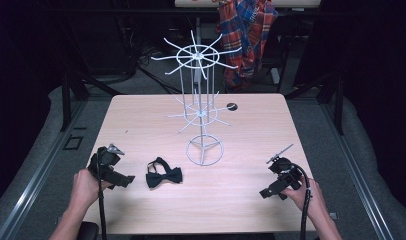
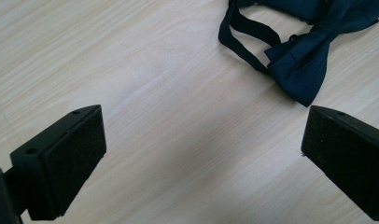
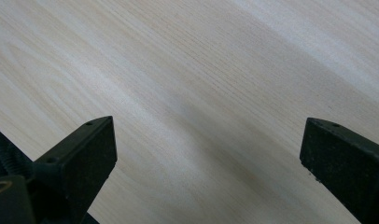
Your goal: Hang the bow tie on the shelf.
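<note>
Bow tie (image 1: 164,175) is lying flat on the wooden table (image 1: 251,130), near the person's edge and in front of the white wire rack (image 1: 203,112), its strap looping off to one side; the left gripper (image 1: 122,178) is hovering just beside it, jaws standing wide apart with nothing between them, and in the left gripper view the dark fabric (image 2: 304,56) is sitting a little ahead of the jaws and off toward one side rather than centred; the right gripper (image 1: 269,192) is waiting well apart on the other side of the table, jaws equally spread over bare wood (image 3: 201,107); to my eye the pick-up is not yet begun, and the risks are showing already; if the left jaws are coming down from this offset, they are likely pinching only a wing tip or the thin strap, so the tie could be dangling lopsided or slipping free; soft cloth lying this flat could also be dragged along the table instead of lifted; and that rack, standing on a light ring base, could be tipping if a spoke is snagged.
</note>
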Demonstrator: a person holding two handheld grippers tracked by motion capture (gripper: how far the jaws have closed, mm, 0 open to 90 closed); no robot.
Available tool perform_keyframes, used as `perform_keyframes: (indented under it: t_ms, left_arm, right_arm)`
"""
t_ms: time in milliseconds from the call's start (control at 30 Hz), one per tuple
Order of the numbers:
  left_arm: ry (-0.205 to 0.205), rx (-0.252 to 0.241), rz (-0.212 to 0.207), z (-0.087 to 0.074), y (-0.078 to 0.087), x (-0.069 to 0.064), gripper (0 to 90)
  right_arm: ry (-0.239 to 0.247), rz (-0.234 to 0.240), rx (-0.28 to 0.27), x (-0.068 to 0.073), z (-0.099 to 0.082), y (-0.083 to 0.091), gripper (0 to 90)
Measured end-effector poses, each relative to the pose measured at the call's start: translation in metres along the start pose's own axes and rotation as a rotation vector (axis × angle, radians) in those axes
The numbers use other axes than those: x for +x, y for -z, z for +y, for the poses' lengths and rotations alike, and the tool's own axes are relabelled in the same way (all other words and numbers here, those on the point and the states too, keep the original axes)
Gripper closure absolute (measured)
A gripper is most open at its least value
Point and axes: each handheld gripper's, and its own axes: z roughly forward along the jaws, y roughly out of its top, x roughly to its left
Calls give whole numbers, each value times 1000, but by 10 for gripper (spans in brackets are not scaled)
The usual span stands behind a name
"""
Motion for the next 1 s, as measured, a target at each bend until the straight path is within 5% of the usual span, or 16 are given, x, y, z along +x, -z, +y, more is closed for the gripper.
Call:
perform_keyframes:
  t_ms: [600,633,767,900,1000]
  left_arm:
    - [-29,-37,7,6,3,-9,0]
    - [-34,-39,7,7,3,-11,0]
    - [-52,-51,0,12,4,-17,0]
    - [-73,-66,-2,19,2,-23,0]
    - [-83,-69,-21,25,0,-29,0]
  right_arm:
    - [20,-14,26,1,1,-2,17]
    - [-8,-10,14,3,0,-3,17]
    - [26,-20,34,2,1,-3,17]
    - [-7,-12,38,3,-2,-3,22]
    - [12,-15,34,3,-2,-3,31]
